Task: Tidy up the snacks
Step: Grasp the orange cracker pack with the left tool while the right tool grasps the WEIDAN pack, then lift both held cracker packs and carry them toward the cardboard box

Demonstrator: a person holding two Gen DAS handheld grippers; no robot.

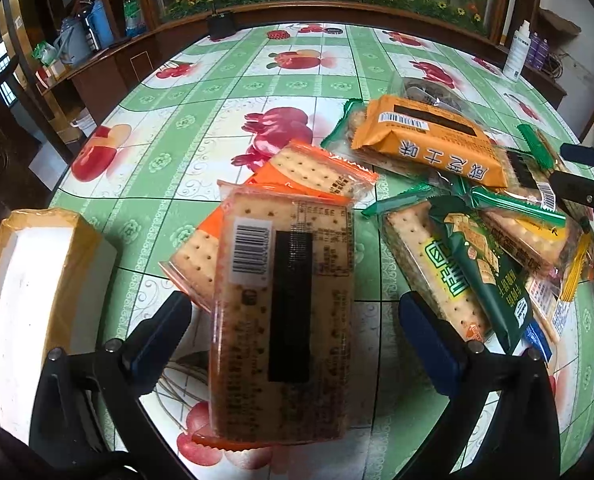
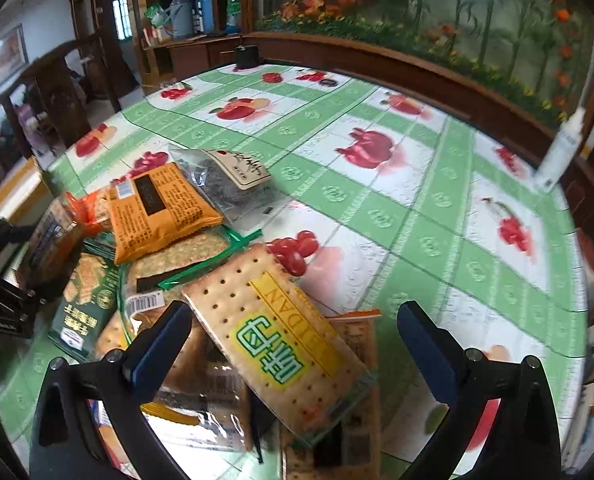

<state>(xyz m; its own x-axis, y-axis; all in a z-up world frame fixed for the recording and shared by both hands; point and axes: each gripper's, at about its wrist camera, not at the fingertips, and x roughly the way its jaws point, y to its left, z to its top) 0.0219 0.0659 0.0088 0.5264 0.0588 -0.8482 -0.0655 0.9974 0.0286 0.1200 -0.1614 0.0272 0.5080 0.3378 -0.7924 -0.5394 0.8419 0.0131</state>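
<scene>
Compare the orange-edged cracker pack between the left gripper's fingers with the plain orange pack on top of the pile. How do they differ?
The cracker pack is clear, so its crackers show; the orange pack is opaque. The cracker pack lies apart from the pile on other orange-edged packs; the orange pack rests on the mixed pile. The cracker pack looks longer and narrower. Both lie back side up, showing a barcode and a black strip.

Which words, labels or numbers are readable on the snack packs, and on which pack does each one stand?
"咸芝士味": on the orange pack, seen upside down.
"...IDAN": on the clear cracker pack, upside down; the first letters are unclear.
Barcode digits and small print on the orange-edged cracker pack: too small to read.
</scene>
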